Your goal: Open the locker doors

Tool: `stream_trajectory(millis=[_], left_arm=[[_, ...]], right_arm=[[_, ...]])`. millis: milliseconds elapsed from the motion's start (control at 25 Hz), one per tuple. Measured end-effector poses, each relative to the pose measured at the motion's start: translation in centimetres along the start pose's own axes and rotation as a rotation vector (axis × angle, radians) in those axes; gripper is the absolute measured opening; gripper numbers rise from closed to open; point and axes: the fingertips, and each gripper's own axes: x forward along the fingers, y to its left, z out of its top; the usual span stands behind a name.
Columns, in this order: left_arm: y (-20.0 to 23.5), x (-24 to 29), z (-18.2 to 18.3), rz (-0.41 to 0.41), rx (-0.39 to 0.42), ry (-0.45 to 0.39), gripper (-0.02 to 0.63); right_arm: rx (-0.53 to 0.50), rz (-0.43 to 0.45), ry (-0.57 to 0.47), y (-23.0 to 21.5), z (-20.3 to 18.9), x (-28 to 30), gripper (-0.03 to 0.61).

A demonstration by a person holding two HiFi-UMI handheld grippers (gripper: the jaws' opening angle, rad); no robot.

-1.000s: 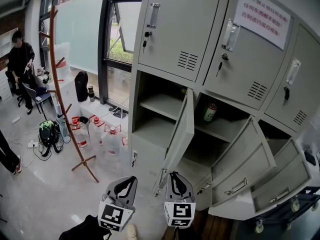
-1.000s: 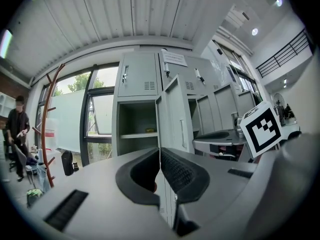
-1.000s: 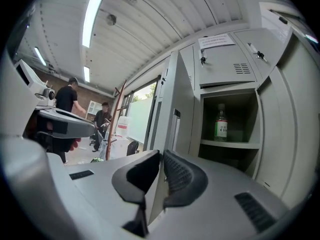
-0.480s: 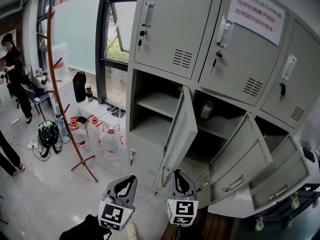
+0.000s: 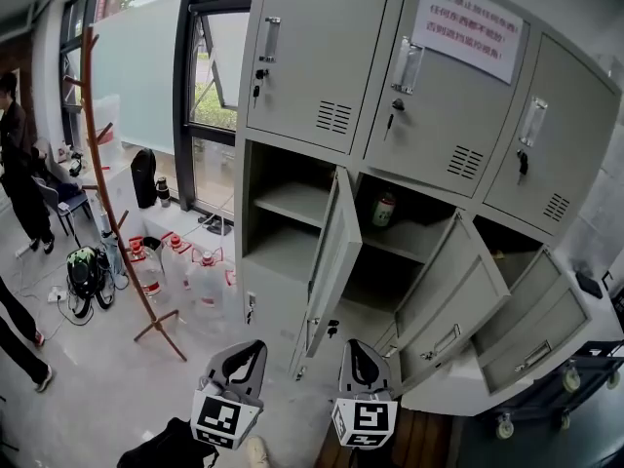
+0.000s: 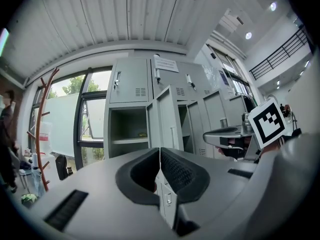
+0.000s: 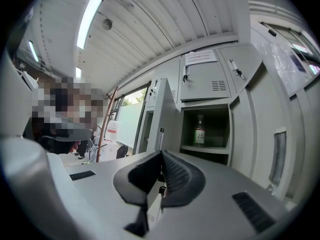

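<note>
The grey locker bank (image 5: 317,52) fills the head view. Its three upper doors are closed, each with a key in its lock. Below them three doors stand open: the left one (image 5: 334,261), the middle one (image 5: 450,295) and the right one (image 5: 531,334). A bottle (image 5: 383,209) stands on the middle shelf, the same bottle (image 7: 199,130) seen ahead of my right gripper. My left gripper (image 5: 244,357) is shut and empty, short of the lockers, its pads (image 6: 172,166) meeting. My right gripper (image 5: 359,354) has just closed its jaws on nothing, a little apart from the left open door.
A wooden coat stand (image 5: 102,183) rises at the left, with water jugs (image 5: 185,271) and a backpack (image 5: 86,271) on the floor by it. A person (image 5: 19,164) stands far left. A wheeled base (image 5: 575,378) sits at the lower right.
My right gripper has drifted right, away from the bottom corner of the left open door. The lockers sit lower and further left in the head view.
</note>
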Motion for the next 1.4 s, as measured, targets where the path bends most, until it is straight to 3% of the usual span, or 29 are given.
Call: stream_trajectory(millis=[320,800,1160,1400], left_arm=[[-3.6,-2.1,-0.1,-0.072,0.001,-0.008,0.026],[-10.1,-4.5,-2.6,-0.212,0.0,0.034,0.026],[-10.8,-4.8,-2.5,-0.227,0.003,0.034,0.026],[-10.8,-4.9,-2.6,-0.227,0.006,0.04,0.026]], right_arm=[[-0.006,-0.055,0.004,0.2,-0.6,-6.8,0.016],[0.033,-0.158,0.061,0.1,-4.8,-15.0,0.015],[0.053,-0.187,0.07,-0.7,-5.3,-16.4,0.015],[0.105,-0.194,0.024,-0.4,-4.6,-16.1,0.015]])
